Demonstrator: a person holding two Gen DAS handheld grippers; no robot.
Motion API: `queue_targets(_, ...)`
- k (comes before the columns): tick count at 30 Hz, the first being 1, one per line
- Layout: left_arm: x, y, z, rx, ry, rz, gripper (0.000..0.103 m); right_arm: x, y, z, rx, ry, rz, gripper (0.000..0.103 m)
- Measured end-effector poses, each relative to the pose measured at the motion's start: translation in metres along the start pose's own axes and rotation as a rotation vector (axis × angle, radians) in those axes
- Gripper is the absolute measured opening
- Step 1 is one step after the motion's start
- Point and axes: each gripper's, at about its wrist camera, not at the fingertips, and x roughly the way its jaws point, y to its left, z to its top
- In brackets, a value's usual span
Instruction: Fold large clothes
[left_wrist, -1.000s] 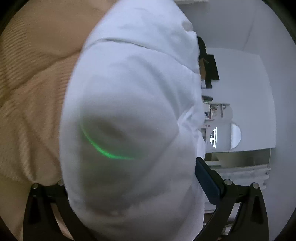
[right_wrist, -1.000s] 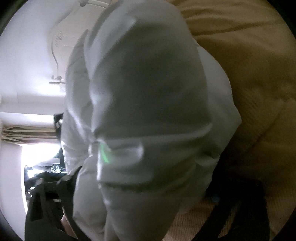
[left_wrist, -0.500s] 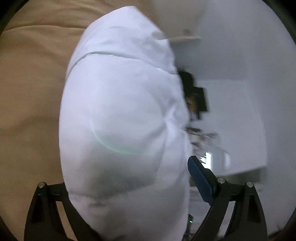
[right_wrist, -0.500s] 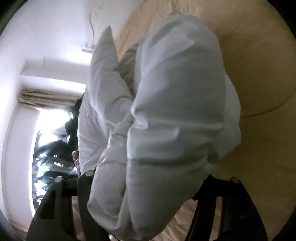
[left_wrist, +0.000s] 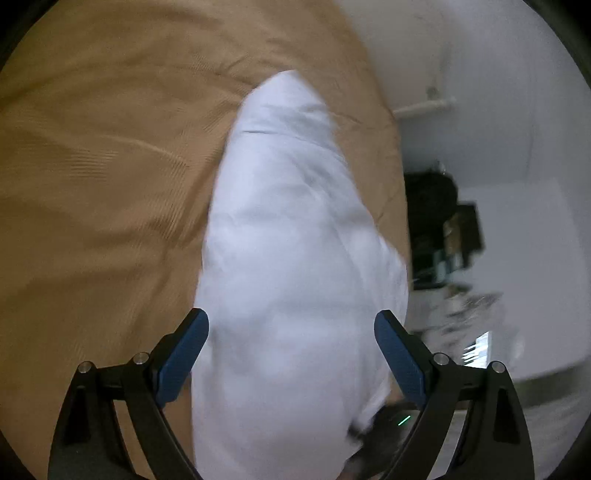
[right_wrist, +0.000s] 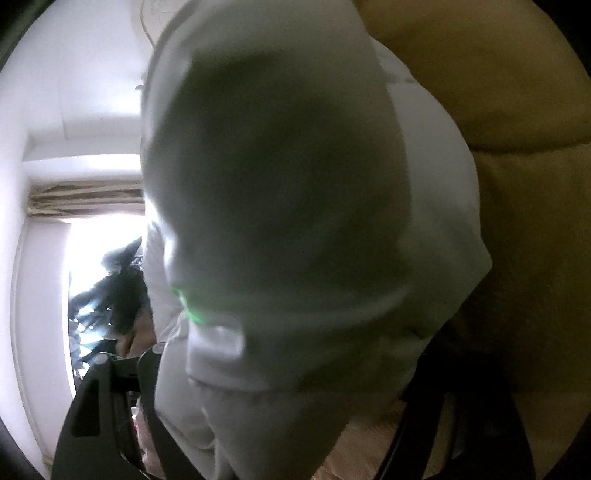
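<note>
A large white garment (left_wrist: 295, 258) hangs in a long bundle over the tan bedspread (left_wrist: 110, 166). In the left wrist view my left gripper (left_wrist: 291, 354) is open, its blue-padded fingers (left_wrist: 183, 354) wide apart on either side of the cloth, which passes between them. In the right wrist view the same white garment (right_wrist: 280, 206) drapes over the camera and covers my right gripper's fingertips; only the black finger bases (right_wrist: 110, 398) show. Whether the right jaws pinch the cloth is hidden.
The tan bedspread (right_wrist: 517, 110) fills the right of the right wrist view. A bright curtained window (right_wrist: 92, 236) is at the left there. Dark cluttered furniture (left_wrist: 443, 236) and white walls lie beyond the bed's edge in the left wrist view.
My left gripper's fingers have spread open and the cloth has slipped off the camera, hanging narrower. The right camera is covered more closely by the garment again.
</note>
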Motion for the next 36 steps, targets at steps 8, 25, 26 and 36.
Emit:
queue_targets(8, -0.005, -0.087, -0.136, 0.762, -0.342, 0.416, 0.092, -0.013, 0.006, 0.003, -0.02, 0.004, -0.042, 0.078)
queue_targets(25, 0.048, -0.074, -0.13, 0.707, -0.176, 0.485, 0.092, -0.046, 0.205, 0.067, -0.676, -0.211, -0.511, 0.035)
queue_targets(26, 0.052, -0.077, -0.129, 0.706, -0.175, 0.485, 0.092, -0.045, 0.197, 0.069, -0.683, -0.181, -0.508, 0.034)
queue_targets(36, 0.057, -0.081, -0.132, 0.737, -0.142, 0.481, 0.094, 0.057, 0.138, 0.146, -0.646, 0.002, -0.794, 0.015)
